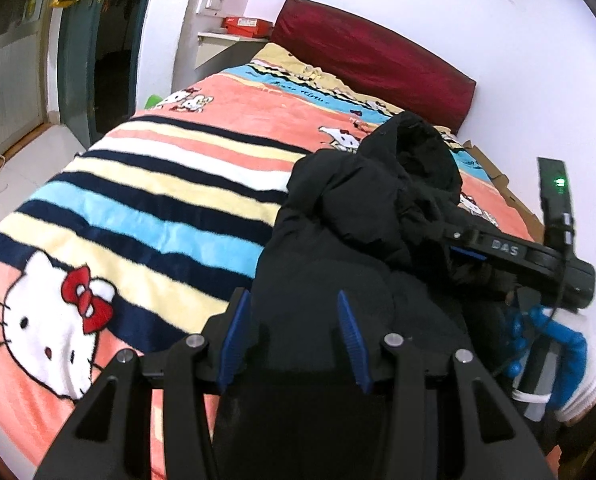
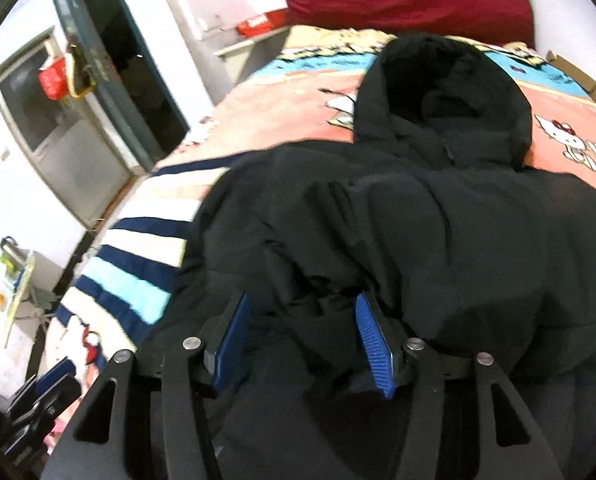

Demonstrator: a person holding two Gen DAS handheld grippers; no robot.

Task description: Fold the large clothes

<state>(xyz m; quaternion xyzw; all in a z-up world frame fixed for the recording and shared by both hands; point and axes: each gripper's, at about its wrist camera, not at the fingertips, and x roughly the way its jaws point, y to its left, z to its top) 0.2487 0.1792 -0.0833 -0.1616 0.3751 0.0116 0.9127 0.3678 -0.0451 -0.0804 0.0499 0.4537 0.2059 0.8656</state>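
A black hooded padded jacket [image 1: 362,216] lies on the bed, hood toward the headboard; it fills the right wrist view [image 2: 438,216]. My left gripper [image 1: 294,300] is open, its blue pads over the jacket's near left edge. My right gripper [image 2: 302,300] is open, its pads just above the jacket's rumpled fabric, gripping nothing. In the left wrist view the right gripper's black body [image 1: 510,252] reaches across the jacket from the right, held by a gloved hand [image 1: 562,356]; its fingertips are hidden in the fabric.
The bed carries a striped Hello Kitty blanket [image 1: 146,208] with a dark red headboard cushion [image 1: 374,56] at the far end. A doorway [image 1: 98,48] and a shelf with a red box [image 1: 246,24] stand at the left. Cardboard [image 1: 502,184] lies along the bed's right edge.
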